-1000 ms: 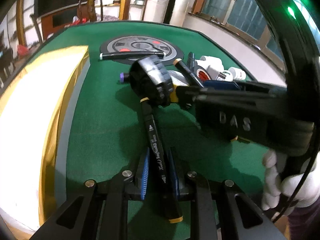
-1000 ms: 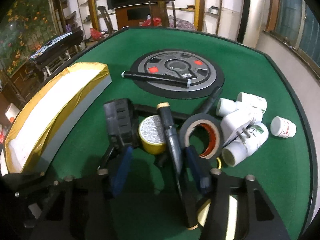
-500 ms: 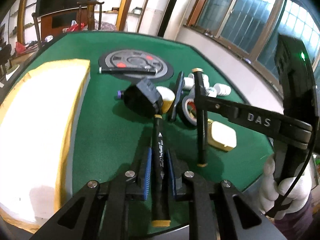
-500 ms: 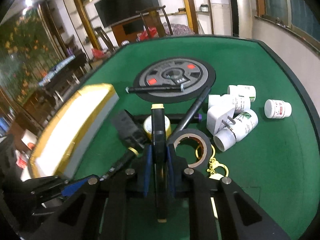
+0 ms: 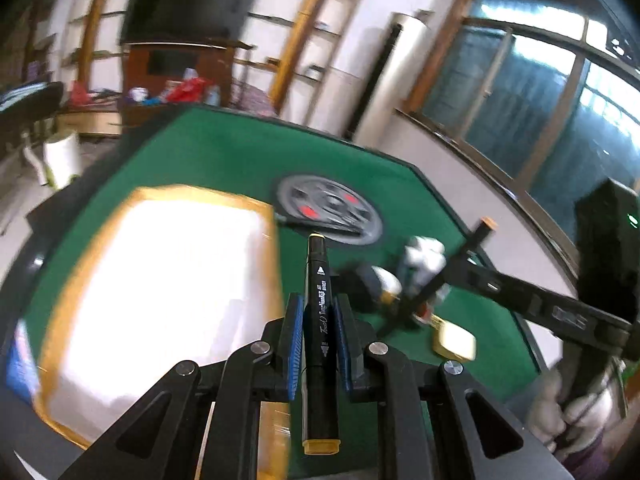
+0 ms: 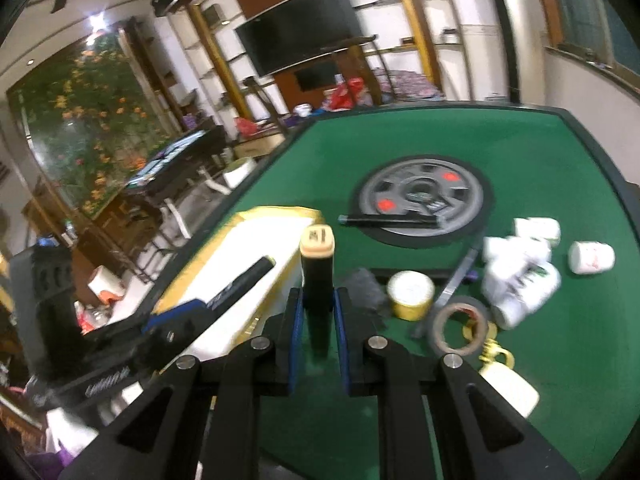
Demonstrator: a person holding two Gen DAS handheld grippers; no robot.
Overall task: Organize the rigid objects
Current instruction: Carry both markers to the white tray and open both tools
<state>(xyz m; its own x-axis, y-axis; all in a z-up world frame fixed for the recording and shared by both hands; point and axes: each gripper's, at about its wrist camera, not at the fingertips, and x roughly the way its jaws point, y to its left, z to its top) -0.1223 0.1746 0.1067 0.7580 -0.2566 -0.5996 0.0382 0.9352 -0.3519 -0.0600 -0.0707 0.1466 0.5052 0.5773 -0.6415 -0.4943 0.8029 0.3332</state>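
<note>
My left gripper (image 5: 317, 312) is shut on a black marker (image 5: 319, 320) with yellow ends, held in the air above the table's near edge beside the gold-rimmed white box (image 5: 160, 280). My right gripper (image 6: 316, 308) is shut on a second black marker (image 6: 317, 276) with a tan cap, also lifted. The left gripper and its marker (image 6: 236, 284) show over the box (image 6: 256, 256) in the right wrist view. The right gripper with its marker (image 5: 448, 276) shows at the right of the left wrist view.
On the green table (image 6: 520, 140) lie a grey weight plate (image 6: 424, 196) with a black marker (image 6: 390, 221) on it, a yellow tape roll (image 6: 410, 294), a black tape roll (image 6: 456, 330), white bottles (image 6: 520, 280), a keychain (image 6: 490, 350) and another marker (image 6: 460, 276).
Both grippers closed on their markers and lifted them off the table. Both have risen and drawn back, the left swinging toward the white box.
</note>
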